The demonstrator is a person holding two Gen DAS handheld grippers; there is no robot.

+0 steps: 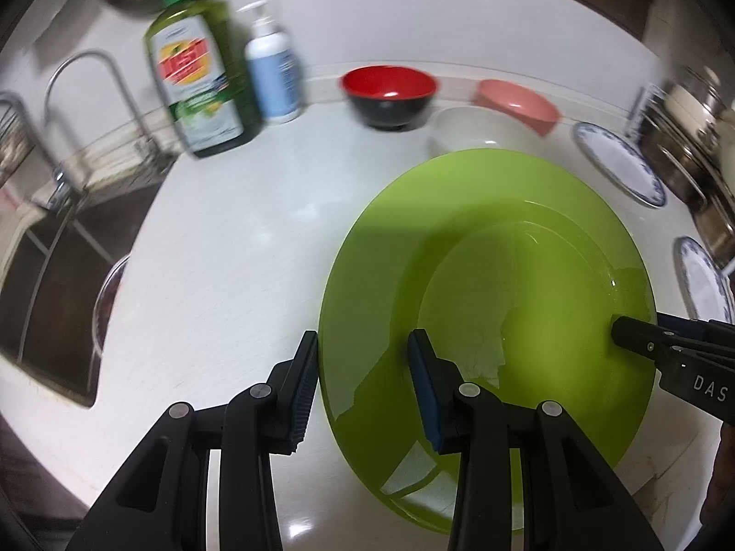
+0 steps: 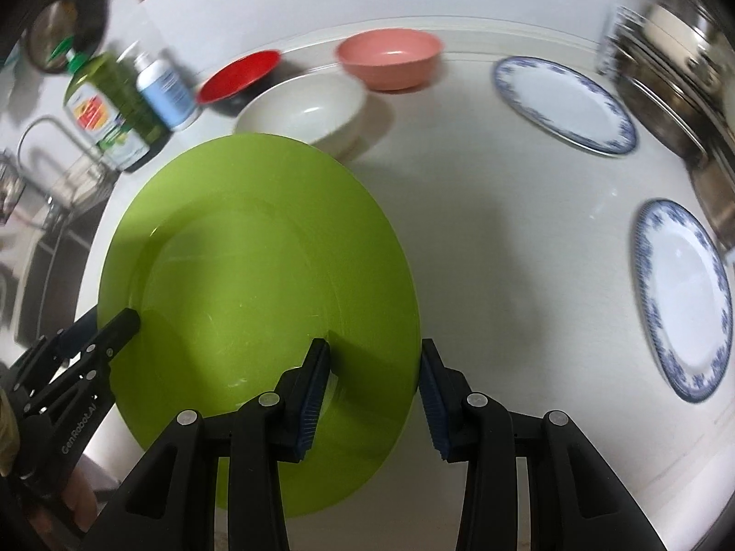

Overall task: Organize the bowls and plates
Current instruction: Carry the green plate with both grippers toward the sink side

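A large green plate [image 1: 482, 252] [image 2: 252, 238] hangs sharp over the blurred white counter, held from both sides. My left gripper [image 1: 363, 367] straddles its left rim, one pad outside the edge and one on the plate's face; its tip [image 2: 124, 321] shows in the right wrist view. My right gripper [image 2: 374, 367] clamps the opposite rim the same way, and it shows in the left wrist view [image 1: 618, 328]. Behind the plate stand a red-and-black bowl [image 1: 388, 87] [image 2: 239, 75], a white bowl [image 1: 468, 131] [image 2: 303, 112] and a pink bowl [image 1: 514, 103] [image 2: 388, 57]. Two blue-rimmed white plates [image 2: 565, 101] [image 2: 684, 298] lie to the right.
A green soap bottle [image 1: 193, 78] and a white pump bottle [image 1: 271, 69] stand at the back left. A sink [image 1: 46, 275] with a faucet [image 1: 92, 64] lies on the left. Metal pots [image 2: 666, 46] crowd the right edge.
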